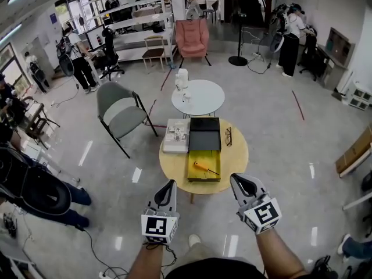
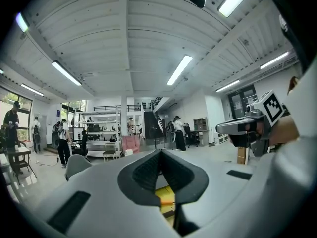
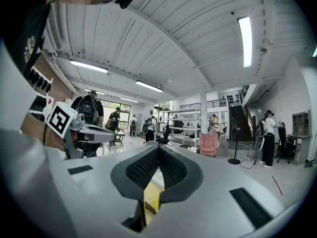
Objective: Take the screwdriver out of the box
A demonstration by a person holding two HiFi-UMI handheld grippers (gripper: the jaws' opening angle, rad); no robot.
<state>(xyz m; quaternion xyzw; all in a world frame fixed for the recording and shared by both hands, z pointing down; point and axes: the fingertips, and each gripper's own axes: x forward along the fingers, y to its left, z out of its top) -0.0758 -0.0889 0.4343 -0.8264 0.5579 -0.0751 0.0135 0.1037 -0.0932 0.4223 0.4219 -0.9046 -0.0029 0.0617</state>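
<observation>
Dead ahead at 12 o'clock on the round table (image 1: 174, 166), the screwdriver (image 1: 203, 167) lies in the open yellow box (image 1: 190, 173), orange handle toward 10, tip toward 4. The left gripper (image 1: 170, 183) and right gripper (image 1: 235, 179) both have jaws pinched together, holding nothing. I'd open the right one before dipping in, then pinch the handle crosswise. Head view shows the whole tool; the gripper views only catch a yellow sliver under the jaws.
</observation>
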